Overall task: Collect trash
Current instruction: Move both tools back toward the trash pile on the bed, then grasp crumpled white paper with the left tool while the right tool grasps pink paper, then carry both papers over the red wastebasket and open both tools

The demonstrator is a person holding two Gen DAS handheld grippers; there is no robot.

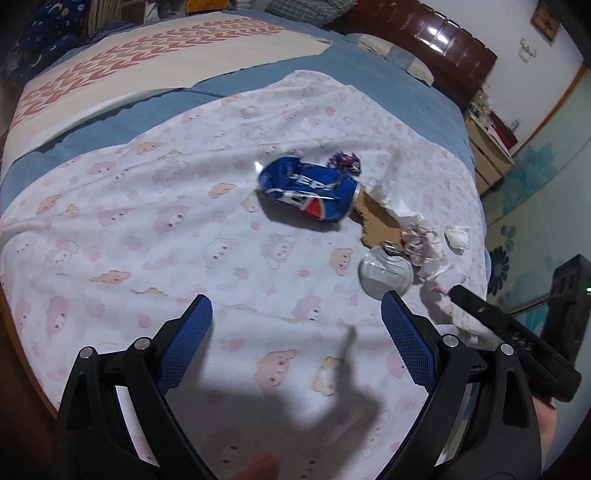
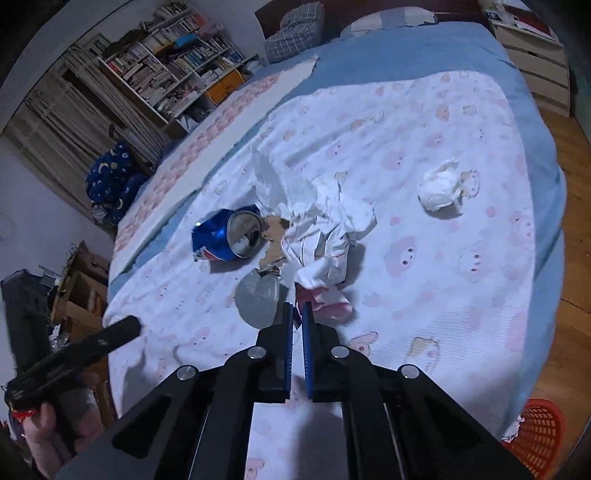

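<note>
Trash lies on a bed with a pink-patterned sheet (image 1: pixel 147 240). A crushed blue Pepsi can (image 1: pixel 310 192) (image 2: pixel 221 240) is in the middle, with a purple wrapper (image 1: pixel 345 162) behind it. Beside it lie a torn cardboard scrap (image 1: pixel 380 221), a flattened silver can (image 1: pixel 386 275) (image 2: pixel 258 295), crumpled white-pink paper (image 1: pixel 424 254) (image 2: pixel 325 240) and a white tissue wad (image 1: pixel 457 238) (image 2: pixel 441 188). My left gripper (image 1: pixel 295 314) hangs open over bare sheet, short of the cans. My right gripper (image 2: pixel 297 310) is shut, its tips pinching the near pink edge of the crumpled paper.
A red plastic basket (image 2: pixel 539 432) stands on the wooden floor past the bed's near right corner. A dark headboard (image 1: pixel 436 40) and a nightstand (image 1: pixel 487 147) border the far side. Bookshelves (image 2: pixel 177 62) and a pillow (image 2: pixel 295 29) lie beyond the bed.
</note>
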